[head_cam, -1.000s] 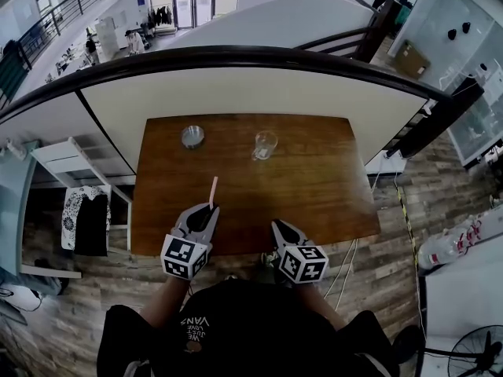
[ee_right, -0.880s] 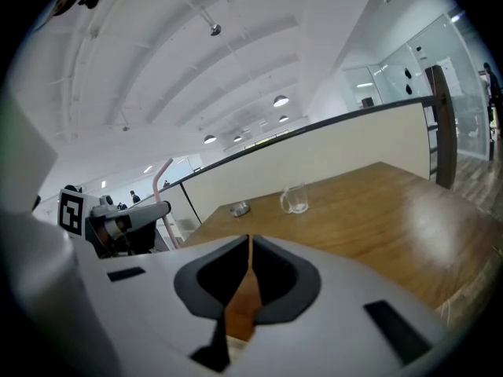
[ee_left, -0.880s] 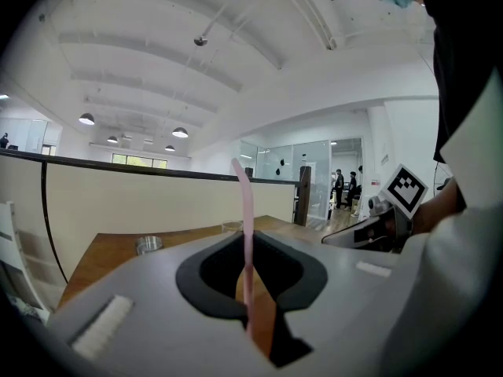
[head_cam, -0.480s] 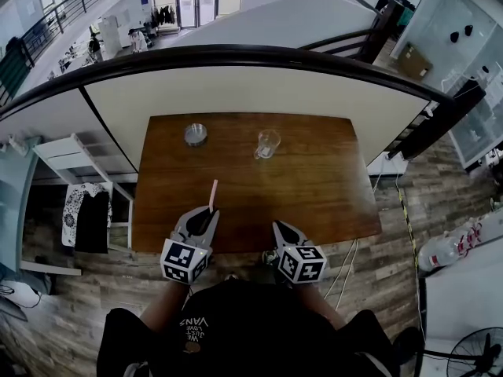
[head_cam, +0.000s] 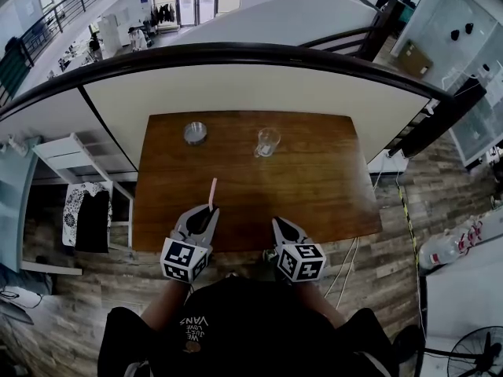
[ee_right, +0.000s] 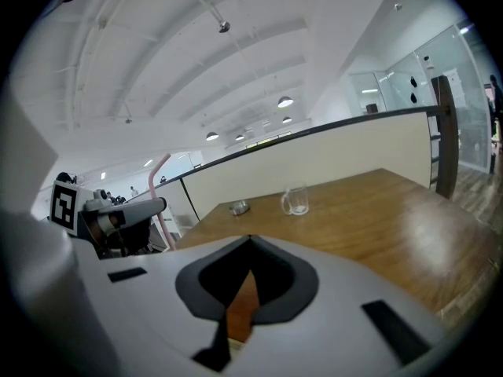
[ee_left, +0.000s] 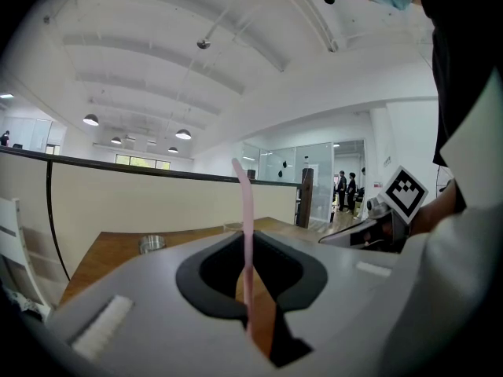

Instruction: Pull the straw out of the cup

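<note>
A clear glass cup (head_cam: pixel 266 142) with a handle stands empty at the far middle of the brown table (head_cam: pixel 314 187); the right gripper view shows the cup (ee_right: pixel 296 199) too. The pink straw (head_cam: pixel 212 192) is out of the cup. My left gripper (head_cam: pixel 210 209) is shut on the straw's lower end near the table's front edge, left of centre. In the left gripper view the straw (ee_left: pixel 245 203) rises upright between the jaws, bent at its top. My right gripper (head_cam: pixel 280 225) is shut and empty at the front edge, to the right; its jaws (ee_right: pixel 250 243) meet with nothing between them.
A small round metal dish (head_cam: pixel 195 133) sits at the far left of the table, left of the cup. A curved low wall with a dark rail (head_cam: pixel 251 57) runs behind the table. A white chair (head_cam: pixel 75 159) stands to the left.
</note>
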